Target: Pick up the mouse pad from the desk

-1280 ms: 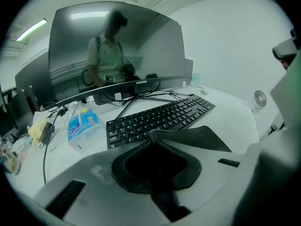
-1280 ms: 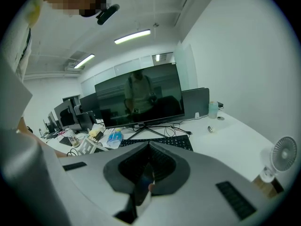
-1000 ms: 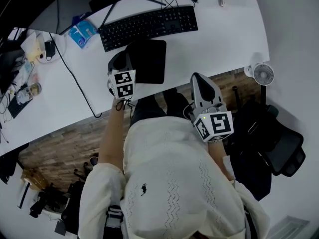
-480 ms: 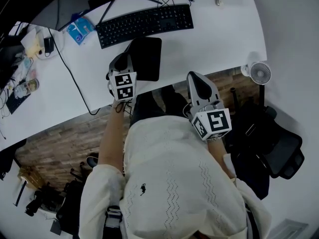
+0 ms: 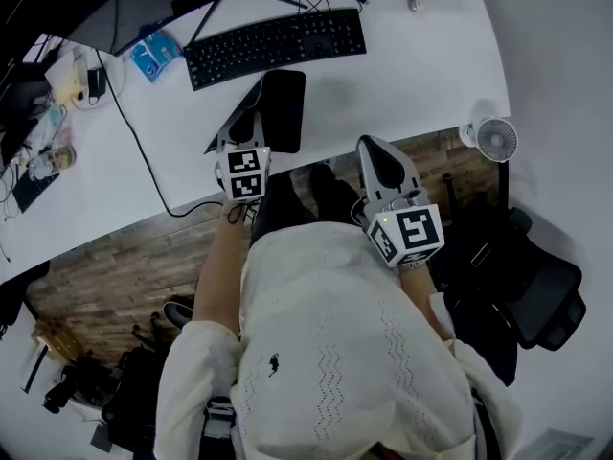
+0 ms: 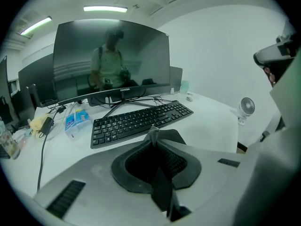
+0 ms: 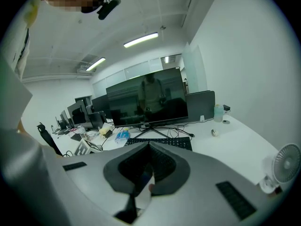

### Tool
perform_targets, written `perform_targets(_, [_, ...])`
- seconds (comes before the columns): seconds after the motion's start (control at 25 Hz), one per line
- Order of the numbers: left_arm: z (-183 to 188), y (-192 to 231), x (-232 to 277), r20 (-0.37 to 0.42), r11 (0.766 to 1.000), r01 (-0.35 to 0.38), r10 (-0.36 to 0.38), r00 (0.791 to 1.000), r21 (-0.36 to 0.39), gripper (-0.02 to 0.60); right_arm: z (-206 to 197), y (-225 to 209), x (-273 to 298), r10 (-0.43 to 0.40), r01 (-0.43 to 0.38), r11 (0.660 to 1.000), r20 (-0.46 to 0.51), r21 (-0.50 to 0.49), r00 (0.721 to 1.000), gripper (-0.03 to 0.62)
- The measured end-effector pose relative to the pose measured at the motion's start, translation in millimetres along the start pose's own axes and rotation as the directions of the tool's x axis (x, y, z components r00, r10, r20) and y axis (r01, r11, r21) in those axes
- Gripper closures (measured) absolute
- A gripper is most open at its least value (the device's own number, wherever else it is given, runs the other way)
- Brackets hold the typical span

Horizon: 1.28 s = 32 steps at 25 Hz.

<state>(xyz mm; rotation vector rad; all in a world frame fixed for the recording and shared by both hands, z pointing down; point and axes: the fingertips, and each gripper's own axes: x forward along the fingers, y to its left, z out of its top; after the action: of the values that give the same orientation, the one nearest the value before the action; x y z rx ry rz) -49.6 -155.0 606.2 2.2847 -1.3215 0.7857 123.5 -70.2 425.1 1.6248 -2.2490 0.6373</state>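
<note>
We find the mouse pad (image 6: 175, 135) pinched at its edge in the closed jaws of the left gripper (image 6: 153, 134); 1 keyboard (image 6: 141, 121) lies just beyond their tips. The right gripper (image 7: 149, 144) has its jaws pressed together, empty. Only the head view shows the whole pad, over the desk (image 5: 412, 75).

Head view looks steeply down; all views share the keyboard (image 5: 276, 46).

An office as we see it, white bench (image 5: 412, 75) with keyboard (image 5: 276, 46) and wide monitor (image 6: 110, 60), more screens (image 7: 80, 109) far left, ceiling strip lights (image 7: 141, 39)
</note>
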Motion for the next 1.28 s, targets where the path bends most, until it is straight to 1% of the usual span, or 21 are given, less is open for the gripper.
perform_targets(0.24, [-2, -18, -9, 0.0, 1.0, 0.019, -0.019, 1.0, 0.01, 0.548, 0, -2, -6, 0.017, -0.018, 1.0, 0.013, 0.008, 1.0, 0.591])
perform_targets(0.56, [-1, -34, -24, 0.012, 0.999, 0.039, -0.039, 0.999, -0.009, 0.548, -1, -5, -13, 0.033, -0.033, 0.999, 0.026, 0.019, 0.999, 0.591])
perform_targets(0.88, [-4, -46, -33, 0.018, 0.999, 0.037, -0.037, 0.999, -0.011, 0.548, -5, -11, -18, 0.05, -0.051, 0.998, 0.03, 0.04, 0.998, 0.592])
perform_targets(1.28, [2, -59, -45, 0.031, 0.999, 0.045, -0.044, 0.999, -0.023, 0.548, -2, -10, -21, 0.081, -0.082, 0.996, 0.046, 0.026, 0.996, 0.591])
